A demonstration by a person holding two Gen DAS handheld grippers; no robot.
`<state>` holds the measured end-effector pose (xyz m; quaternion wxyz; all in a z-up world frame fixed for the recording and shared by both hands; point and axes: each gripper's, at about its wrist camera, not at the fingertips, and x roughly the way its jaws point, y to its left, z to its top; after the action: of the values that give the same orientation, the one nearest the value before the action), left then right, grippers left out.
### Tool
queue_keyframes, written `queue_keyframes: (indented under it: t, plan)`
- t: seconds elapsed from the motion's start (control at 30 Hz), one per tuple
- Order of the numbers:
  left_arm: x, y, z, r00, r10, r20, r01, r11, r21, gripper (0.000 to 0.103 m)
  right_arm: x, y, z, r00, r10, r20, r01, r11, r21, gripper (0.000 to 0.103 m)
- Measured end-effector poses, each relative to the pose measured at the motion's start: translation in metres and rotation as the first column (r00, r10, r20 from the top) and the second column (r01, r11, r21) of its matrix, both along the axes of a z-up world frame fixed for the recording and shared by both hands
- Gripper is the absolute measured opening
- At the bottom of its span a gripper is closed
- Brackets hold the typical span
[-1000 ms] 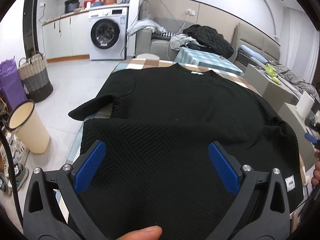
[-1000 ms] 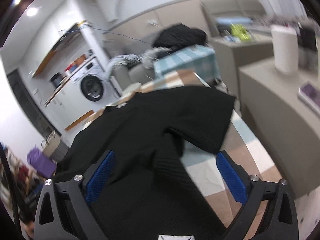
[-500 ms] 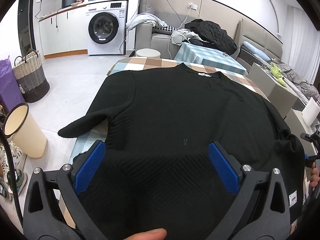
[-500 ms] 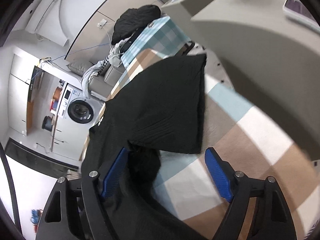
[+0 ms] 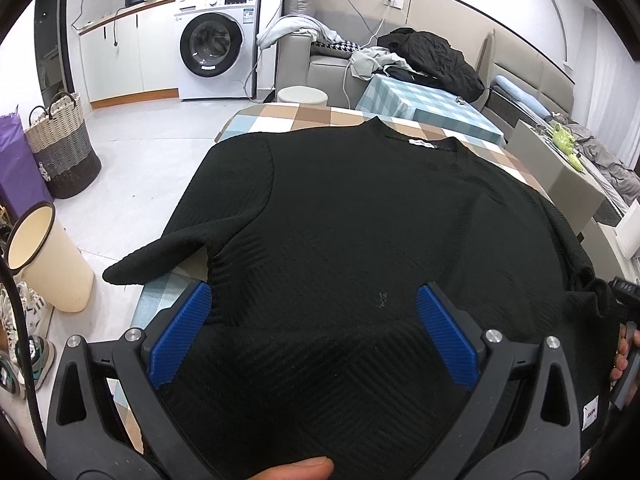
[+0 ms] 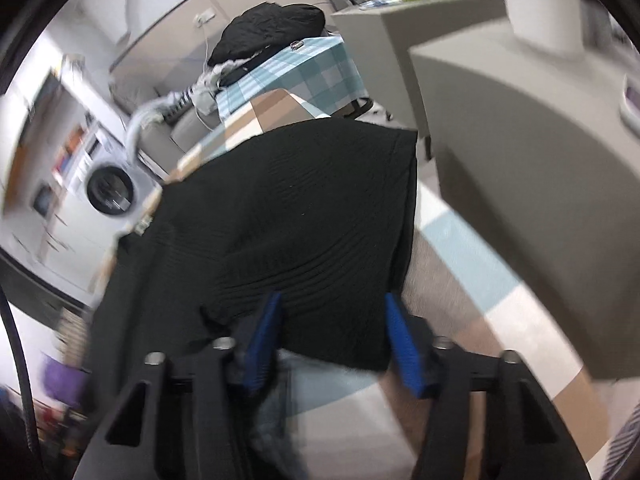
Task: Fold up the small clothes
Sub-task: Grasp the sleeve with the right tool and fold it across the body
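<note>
Black sweater (image 5: 360, 220) spread flat on the checked surface (image 5: 304, 114), collar toward 12 o'clock. Left tongs (image 5: 312, 332) gape wide above its hem, gripping nothing. Right tongs (image 6: 334, 340) are closing, the sleeve's (image 6: 320, 248) end between the blue pads (image 6: 402, 346), not yet pinched.
</note>
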<state>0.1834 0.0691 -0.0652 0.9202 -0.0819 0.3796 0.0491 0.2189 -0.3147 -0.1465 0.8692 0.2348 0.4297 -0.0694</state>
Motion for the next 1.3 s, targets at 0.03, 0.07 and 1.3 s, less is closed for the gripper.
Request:
queue_keyframes:
  t: [0.03,0.07,1.3]
  plan:
    - [0.002,-0.001,-0.001,1.000,0.002,0.000,-0.002,1.000,0.000,0.102,0.004,0.004,-0.001,1.000,0.008,-0.010,-0.009,0.999,-0.047,0.033]
    - [0.004,-0.001,-0.002,1.000,0.004,0.000,-0.004,1.000,-0.002,0.102,0.007,0.009,-0.001,1.000,0.012,-0.027,-0.015,0.995,-0.102,0.021]
    - [-0.008,0.016,-0.005,0.999,0.018,0.030,-0.017,0.999,-0.040,0.102,0.064,0.073,0.043,0.952,0.284,0.110,-0.289,0.957,0.025,0.053]
